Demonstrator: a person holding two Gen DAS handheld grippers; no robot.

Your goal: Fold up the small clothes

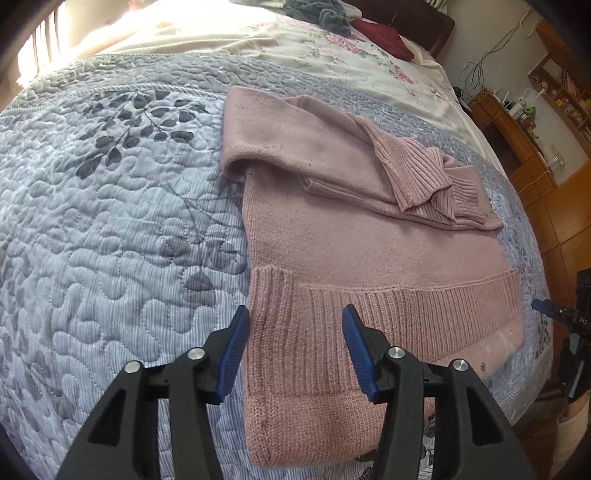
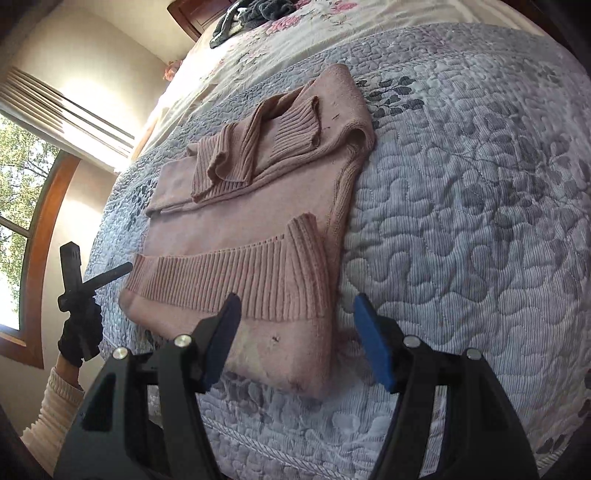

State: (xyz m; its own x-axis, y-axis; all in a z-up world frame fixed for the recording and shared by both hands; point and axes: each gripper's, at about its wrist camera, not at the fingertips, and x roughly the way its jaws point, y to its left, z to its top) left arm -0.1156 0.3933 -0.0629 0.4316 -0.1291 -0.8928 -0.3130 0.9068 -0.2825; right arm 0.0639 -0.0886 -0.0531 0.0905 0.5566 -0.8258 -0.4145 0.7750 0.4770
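Observation:
A pink knitted sweater (image 1: 332,251) lies flat on the bed, with both sleeves folded across its body and its ribbed cuffs on top. My left gripper (image 1: 293,328) is open above the sweater's near left corner, its blue fingertips on either side of the ribbed sleeve band. From the other side, the right wrist view shows the same sweater (image 2: 243,221). There my right gripper (image 2: 295,317) hangs open over the near right corner, and nothing is between its fingers. The other gripper (image 2: 74,277) shows at the far left, held by a gloved hand.
The bed carries a pale blue quilted cover (image 1: 110,221) with a leaf pattern. Further back lie a flowered sheet (image 1: 332,48), a dark red cloth (image 1: 384,37) and grey knitwear (image 1: 325,11). Wooden furniture (image 1: 524,140) stands to the right, a window (image 2: 22,206) at the left.

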